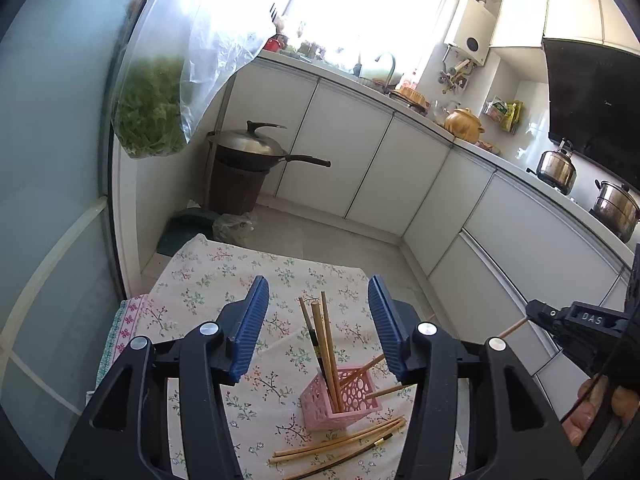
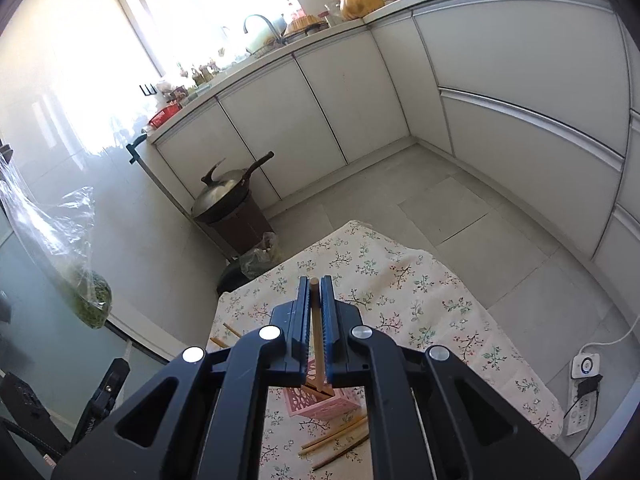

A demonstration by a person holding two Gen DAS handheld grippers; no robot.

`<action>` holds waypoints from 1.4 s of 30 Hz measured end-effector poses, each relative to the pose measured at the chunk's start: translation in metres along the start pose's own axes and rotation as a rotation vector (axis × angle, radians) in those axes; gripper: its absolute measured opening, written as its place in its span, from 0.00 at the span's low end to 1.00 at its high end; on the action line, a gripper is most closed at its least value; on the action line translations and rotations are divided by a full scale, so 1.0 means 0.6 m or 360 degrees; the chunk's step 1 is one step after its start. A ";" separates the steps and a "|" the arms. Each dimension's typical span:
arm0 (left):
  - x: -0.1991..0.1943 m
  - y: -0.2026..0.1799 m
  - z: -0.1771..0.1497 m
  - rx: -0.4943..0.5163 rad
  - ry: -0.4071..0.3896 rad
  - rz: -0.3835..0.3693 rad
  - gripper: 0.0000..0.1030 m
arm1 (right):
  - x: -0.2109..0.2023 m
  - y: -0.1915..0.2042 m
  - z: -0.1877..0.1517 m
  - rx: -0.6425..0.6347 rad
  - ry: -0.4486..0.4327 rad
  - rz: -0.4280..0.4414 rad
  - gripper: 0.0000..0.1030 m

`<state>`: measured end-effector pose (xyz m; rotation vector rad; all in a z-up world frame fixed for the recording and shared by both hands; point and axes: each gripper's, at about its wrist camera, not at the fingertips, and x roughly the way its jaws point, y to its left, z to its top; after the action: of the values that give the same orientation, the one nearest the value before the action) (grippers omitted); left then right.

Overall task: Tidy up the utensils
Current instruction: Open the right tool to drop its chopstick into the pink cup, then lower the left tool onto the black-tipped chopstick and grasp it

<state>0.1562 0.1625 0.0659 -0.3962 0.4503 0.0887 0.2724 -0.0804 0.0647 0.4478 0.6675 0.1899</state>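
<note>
Left tool (image 1: 318, 312): jaws apart, nothing between the blue pads (image 1: 252, 320); poised above the flowered cloth (image 1: 192, 300) covering the counter.

Right tool (image 2: 315, 300): jaws closed on one wooden chopstick (image 2: 317, 336), gripped lengthwise between the pads with its tip showing at the fingertips. Seen from the left wrist camera at the right edge, with the chopstick end projecting from it and a hand (image 1: 600, 408) below.

Pink holder (image 1: 340, 398): perforated, square, upright on the cloth, just below and ahead of the left tool. Holds several chopsticks (image 1: 326, 344), some upright, two leaning toward the right.

Loose chopsticks (image 1: 340, 446): lying flat on the cloth just in front of the holder, roughly parallel, one of them dark with a gold tip.

Beyond the counter: tiled floor, white cabinets (image 1: 352, 152), covered wok (image 1: 256, 148) on a brown stand.
</note>
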 end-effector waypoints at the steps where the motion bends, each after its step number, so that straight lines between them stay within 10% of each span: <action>1: 0.004 -0.001 -0.001 0.0001 0.0010 -0.0004 0.49 | 0.012 0.004 -0.003 -0.0007 0.0009 -0.0003 0.05; 27: -0.024 -0.102 -0.089 0.0473 -0.0003 0.0071 0.79 | -0.047 -0.018 -0.140 -0.0250 -0.0028 -0.0135 0.40; 42: -0.024 -0.112 -0.148 0.0593 0.0104 0.0113 0.93 | -0.079 -0.093 -0.201 -0.0100 -0.0042 -0.0267 0.83</action>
<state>0.1185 0.0660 0.0226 -0.0172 0.5333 0.0593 0.1609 -0.1036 -0.0187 0.3316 0.6680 0.0460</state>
